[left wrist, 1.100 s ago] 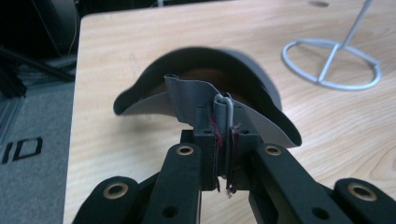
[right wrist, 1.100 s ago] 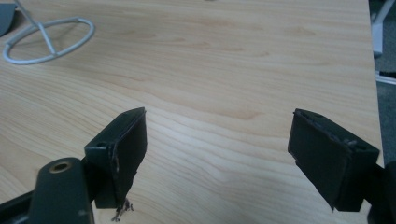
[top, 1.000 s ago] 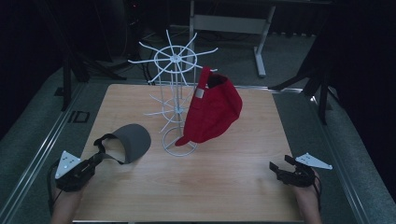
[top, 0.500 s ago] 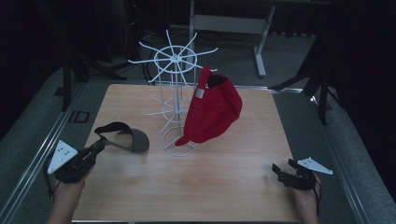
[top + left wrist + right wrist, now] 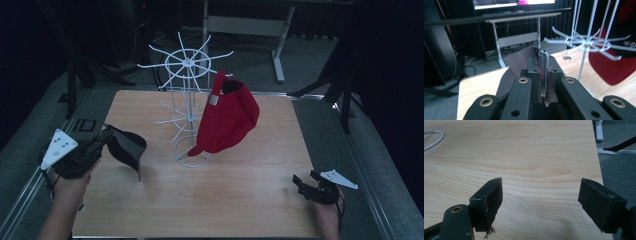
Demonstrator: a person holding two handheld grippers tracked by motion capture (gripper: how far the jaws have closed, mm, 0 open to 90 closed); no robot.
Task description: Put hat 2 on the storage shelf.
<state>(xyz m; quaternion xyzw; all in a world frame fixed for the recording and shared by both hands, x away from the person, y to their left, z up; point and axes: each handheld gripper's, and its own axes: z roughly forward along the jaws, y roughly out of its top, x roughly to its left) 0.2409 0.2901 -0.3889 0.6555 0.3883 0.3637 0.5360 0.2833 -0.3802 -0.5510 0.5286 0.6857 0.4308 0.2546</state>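
On the wooden table (image 5: 240, 200), left gripper (image 5: 97, 145) pinches a black visor (image 5: 125, 147) (right gripper (image 5: 303, 183) fingers spread).

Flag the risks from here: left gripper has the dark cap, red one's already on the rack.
1. The left gripper pinches only a thin edge of the dark cap; the cap hangs free and could slip or swing.
2. The white wire rack looks light, and the red cap hangs on one side; a bump might tip or turn it.
3. The right gripper is open near the table edge, too far to steady the rack.
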